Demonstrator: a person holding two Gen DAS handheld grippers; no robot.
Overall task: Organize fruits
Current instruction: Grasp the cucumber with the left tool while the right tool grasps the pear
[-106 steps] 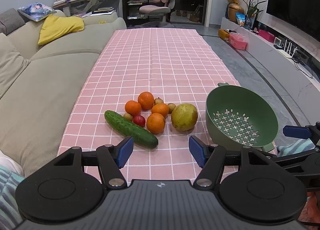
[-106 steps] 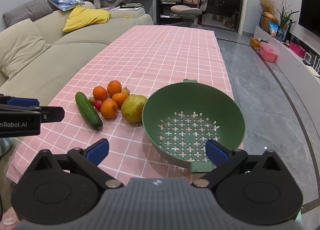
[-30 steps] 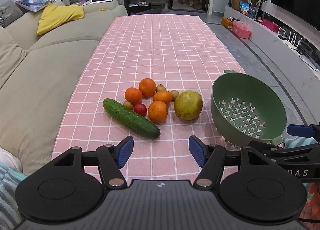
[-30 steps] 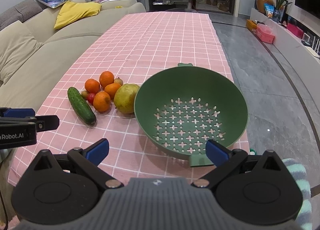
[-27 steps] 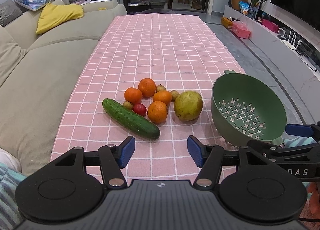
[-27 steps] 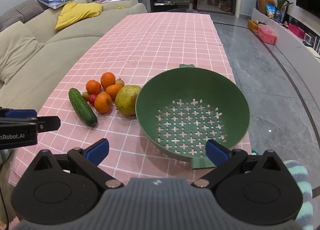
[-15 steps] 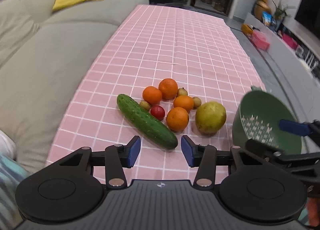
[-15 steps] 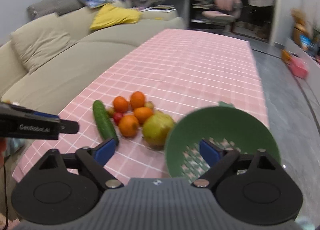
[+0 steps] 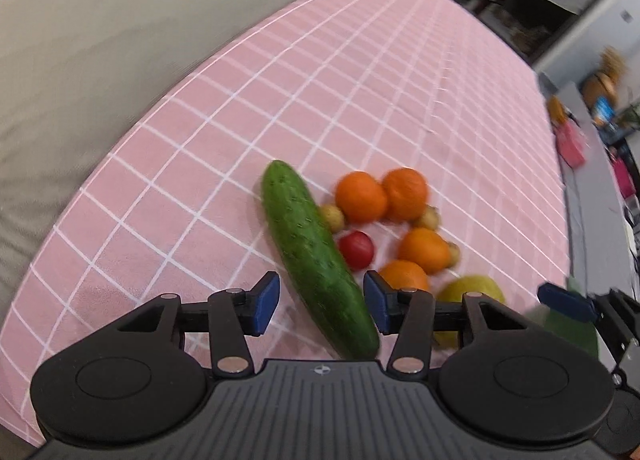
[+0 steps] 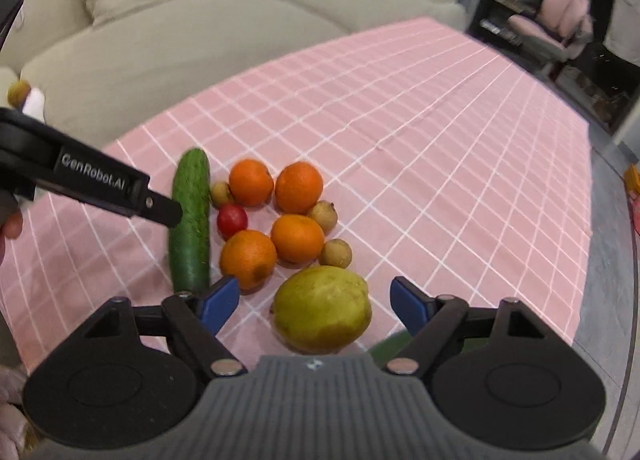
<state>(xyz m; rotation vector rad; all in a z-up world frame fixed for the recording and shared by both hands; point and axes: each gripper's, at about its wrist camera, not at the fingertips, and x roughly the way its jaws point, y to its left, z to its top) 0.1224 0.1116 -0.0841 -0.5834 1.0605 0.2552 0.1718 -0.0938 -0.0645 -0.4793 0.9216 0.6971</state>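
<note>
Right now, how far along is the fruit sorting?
Nothing sorted yet: cucumber, four oranges, tomato and pear all lie on the tablecloth. In hand: nothing; left tool opening astride the cucumber, right tool closing around the pear. Everything remains.

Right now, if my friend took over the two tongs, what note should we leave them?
Left tongs: opening a little, straddling the cucumber, pads not on it yet.
Right tongs: closing, around the big yellow-green fruit, not gripping yet.
Things: four oranges, a red tomato and small brown fruits sit in a bunch on the pink checked cloth. The green colander barely shows at the right edge of the left view.
Done: nothing sorted; every piece is on the cloth.
Left: probably grip each piece and carry it to the colander.
</note>
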